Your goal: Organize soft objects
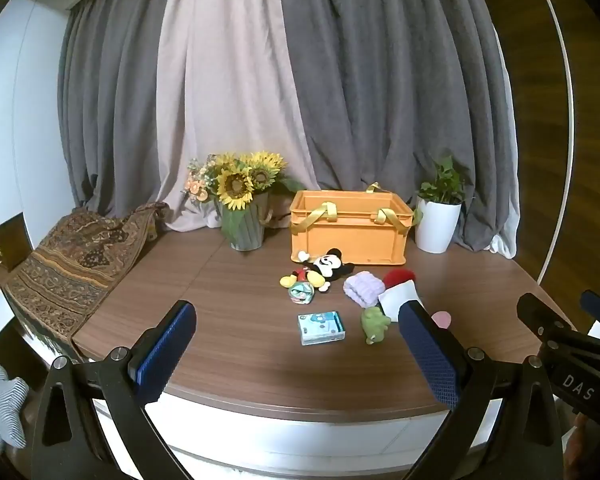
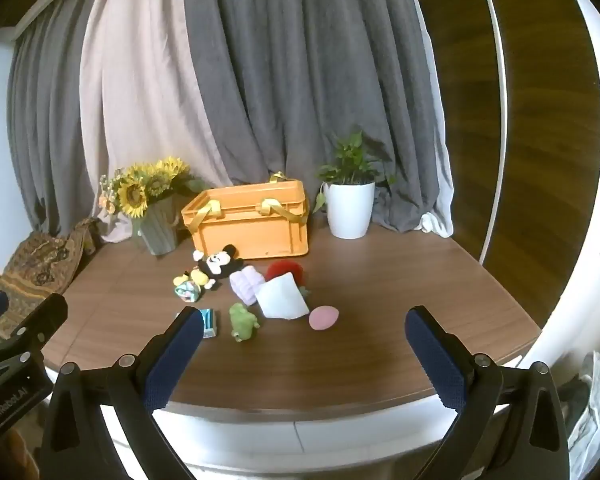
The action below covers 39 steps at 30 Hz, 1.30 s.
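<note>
Grippers: left gripper [image 1: 296, 346] and right gripper [image 2: 304, 354] both hover over the near edge of the wood-grain tabletop [image 2: 380, 280], blue-padded fingers spread wide, nothing between them.
Crate: orange plastic crate with yellow strap handles [image 1: 350, 226] stands open at the back of the table, between a grey ribbed vase of sunflowers [image 1: 244, 196] and a white pot with a green leafy plant [image 1: 438, 216].
Soft objects: all lie on the table in front of the crate, none inside it that can be seen.
Mouse plush: black, white and red mouse doll with yellow shoes [image 1: 320, 270] lies just before the crate's front wall.
Cluster: lilac knitted roll [image 1: 363, 288], red fuzzy ball [image 2: 286, 270] and white square pillow [image 2: 282, 300] sit close together, the pillow leaning over the ball.
Small items: green frog plush [image 2: 242, 322], pink oval pad [image 2: 324, 317], multicoloured little ball [image 1: 301, 293] and light-blue printed packet [image 1: 321, 327] lie nearer the grippers.
Backdrop: grey and pale pink curtains [image 1: 300, 80]; a patterned brown woven cloth [image 1: 72, 264] drapes the table's left end.
</note>
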{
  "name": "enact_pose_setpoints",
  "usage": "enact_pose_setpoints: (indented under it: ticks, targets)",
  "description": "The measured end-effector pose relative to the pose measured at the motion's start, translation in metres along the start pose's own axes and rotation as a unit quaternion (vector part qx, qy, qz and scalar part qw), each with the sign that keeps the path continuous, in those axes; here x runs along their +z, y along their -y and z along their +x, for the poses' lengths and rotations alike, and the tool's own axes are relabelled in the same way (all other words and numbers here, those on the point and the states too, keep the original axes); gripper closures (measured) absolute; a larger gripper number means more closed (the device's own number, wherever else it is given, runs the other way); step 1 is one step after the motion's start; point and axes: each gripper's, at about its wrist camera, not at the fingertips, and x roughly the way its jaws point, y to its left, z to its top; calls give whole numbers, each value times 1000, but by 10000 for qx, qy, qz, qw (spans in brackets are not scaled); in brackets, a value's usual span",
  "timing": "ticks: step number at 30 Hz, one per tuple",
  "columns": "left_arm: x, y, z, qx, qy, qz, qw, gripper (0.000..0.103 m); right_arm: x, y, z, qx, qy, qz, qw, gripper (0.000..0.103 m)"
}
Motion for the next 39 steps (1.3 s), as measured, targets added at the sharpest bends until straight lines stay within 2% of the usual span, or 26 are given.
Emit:
enact_pose_setpoints:
  ticks: [39]
  targets:
    - [15,-1,0,-17,75,16,10000,0,6,5,-6,-33,21,70,10000,1]
